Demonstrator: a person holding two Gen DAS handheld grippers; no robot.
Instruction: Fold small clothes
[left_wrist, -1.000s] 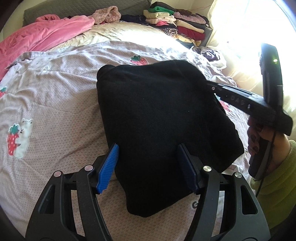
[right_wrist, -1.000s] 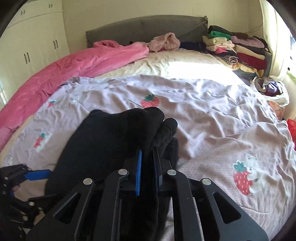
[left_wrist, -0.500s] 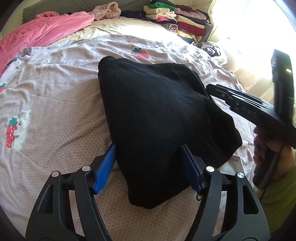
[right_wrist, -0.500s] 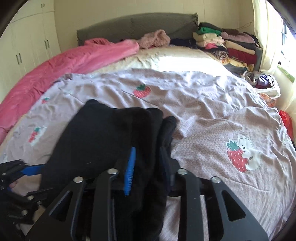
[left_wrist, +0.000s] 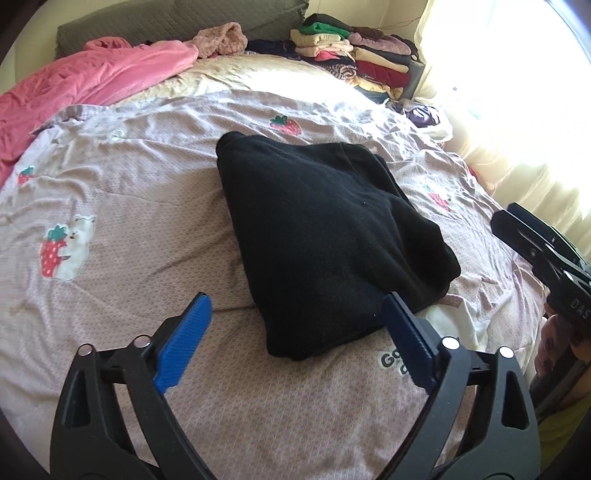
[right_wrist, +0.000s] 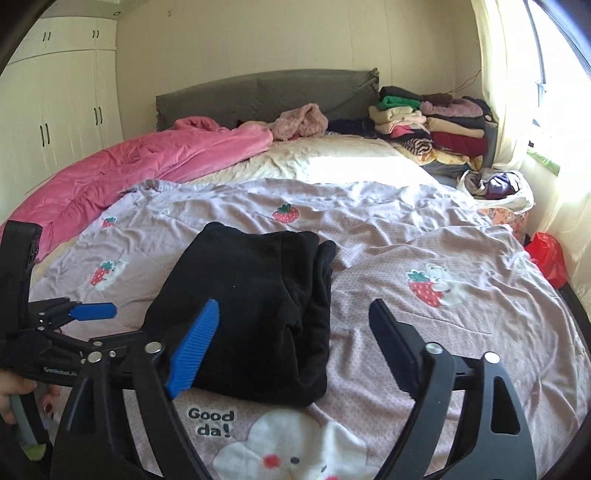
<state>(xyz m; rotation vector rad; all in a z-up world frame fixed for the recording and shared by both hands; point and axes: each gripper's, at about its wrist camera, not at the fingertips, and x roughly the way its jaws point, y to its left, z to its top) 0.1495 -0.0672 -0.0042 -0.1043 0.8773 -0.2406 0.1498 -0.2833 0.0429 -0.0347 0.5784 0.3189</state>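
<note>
Both the left gripper (left_wrist: 295, 332) and right gripper (right_wrist: 295, 332) are opening, empty; black garment (left_wrist: 325, 236) lies just ahead, stacked clothes (right_wrist: 432, 129) far beyond.

A folded black garment (left_wrist: 325, 236) lay on a lilac bedspread (left_wrist: 122, 192) printed with strawberries and bears. In the foreground the left gripper (left_wrist: 295, 332) hung over the bed, its jaws opening wide, blue pads (left_wrist: 184, 341) apart; the garment's near corner sat between them, untouched. At the right edge the right gripper (left_wrist: 546, 254) showed partly, with a hand (left_wrist: 554, 347) beneath it. Farther back lay a pink blanket (left_wrist: 88, 85) and a stack of folded clothes (left_wrist: 354, 55) beside a bright curtain (left_wrist: 517, 92).
</note>
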